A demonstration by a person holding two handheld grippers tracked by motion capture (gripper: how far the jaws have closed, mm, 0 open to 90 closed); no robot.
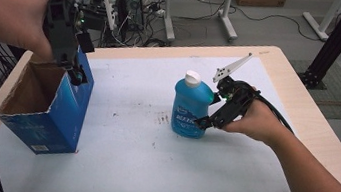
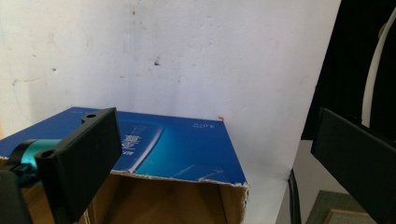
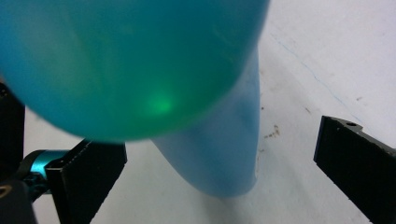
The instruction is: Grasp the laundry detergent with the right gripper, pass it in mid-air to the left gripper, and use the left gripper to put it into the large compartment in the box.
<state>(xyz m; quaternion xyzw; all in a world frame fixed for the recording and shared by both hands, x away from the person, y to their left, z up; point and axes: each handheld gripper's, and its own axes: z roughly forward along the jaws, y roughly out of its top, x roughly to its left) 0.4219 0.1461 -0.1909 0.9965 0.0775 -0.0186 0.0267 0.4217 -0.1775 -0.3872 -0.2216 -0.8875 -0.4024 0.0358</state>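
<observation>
White, scuffed table point(image 1: 122, 170) carries everything; at its left edge stands the open blue cardboard box point(image 1: 48, 109), top flaps torn; near the middle stands the blue bottle point(image 1: 190, 110), upright, white cap on; the left gripper point(image 1: 76, 74) hangs over the box's far rim, jaws spread wide and holding nothing; the right gripper point(image 1: 205, 112) sits against the bottle's side, jaws wide apart around it, not clamped.
</observation>
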